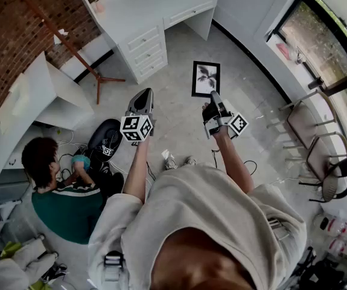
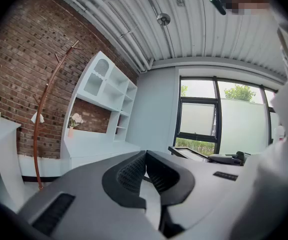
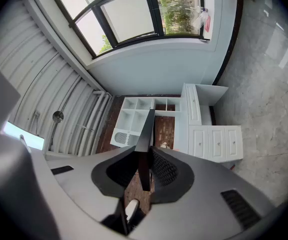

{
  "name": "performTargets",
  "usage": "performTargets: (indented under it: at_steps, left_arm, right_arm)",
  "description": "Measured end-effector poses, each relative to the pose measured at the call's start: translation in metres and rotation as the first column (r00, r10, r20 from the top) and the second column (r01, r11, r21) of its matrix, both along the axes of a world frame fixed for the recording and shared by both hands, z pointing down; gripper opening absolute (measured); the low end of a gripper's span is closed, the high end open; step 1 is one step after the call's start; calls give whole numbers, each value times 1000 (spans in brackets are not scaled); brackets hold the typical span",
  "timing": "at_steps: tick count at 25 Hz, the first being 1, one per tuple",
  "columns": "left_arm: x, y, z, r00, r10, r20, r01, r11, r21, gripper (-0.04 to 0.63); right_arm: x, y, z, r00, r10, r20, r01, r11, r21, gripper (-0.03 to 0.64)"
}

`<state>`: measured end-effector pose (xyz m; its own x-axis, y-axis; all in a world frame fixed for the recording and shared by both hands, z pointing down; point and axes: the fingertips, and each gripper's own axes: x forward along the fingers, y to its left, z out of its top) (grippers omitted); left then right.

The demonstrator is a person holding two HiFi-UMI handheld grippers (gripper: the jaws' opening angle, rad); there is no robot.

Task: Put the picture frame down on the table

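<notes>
A black picture frame (image 1: pixel 206 78) with a dark plant print hangs in the air over the floor, and my right gripper (image 1: pixel 214 99) is shut on its near edge. In the right gripper view the frame (image 3: pixel 146 134) shows edge-on as a thin dark strip pinched between the jaws. My left gripper (image 1: pixel 143 101) is held to the left of the frame, apart from it, its jaws shut with nothing between them (image 2: pixel 145 160). The white desk (image 1: pixel 138 5) with drawers stands ahead against the wall.
A person in a green top (image 1: pixel 55 180) crouches on the floor at my left beside a black bag (image 1: pixel 104 142). A wooden coat stand (image 1: pixel 70 47) leans by the brick wall. Metal chairs (image 1: pixel 318 144) stand at the right near the windows. A white cabinet (image 1: pixel 37 107) is at the left.
</notes>
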<state>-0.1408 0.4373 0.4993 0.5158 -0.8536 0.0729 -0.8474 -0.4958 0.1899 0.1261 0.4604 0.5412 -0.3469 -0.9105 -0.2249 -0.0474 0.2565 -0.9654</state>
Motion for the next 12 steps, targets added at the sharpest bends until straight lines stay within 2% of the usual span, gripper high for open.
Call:
performTargets:
  at_steps: [12]
  left_arm:
    - [17,3,2,1000,-7,-3,7,1000,-2,17]
  right_arm:
    - [10,2,4,1000,-10,8,10,1000,-11,86]
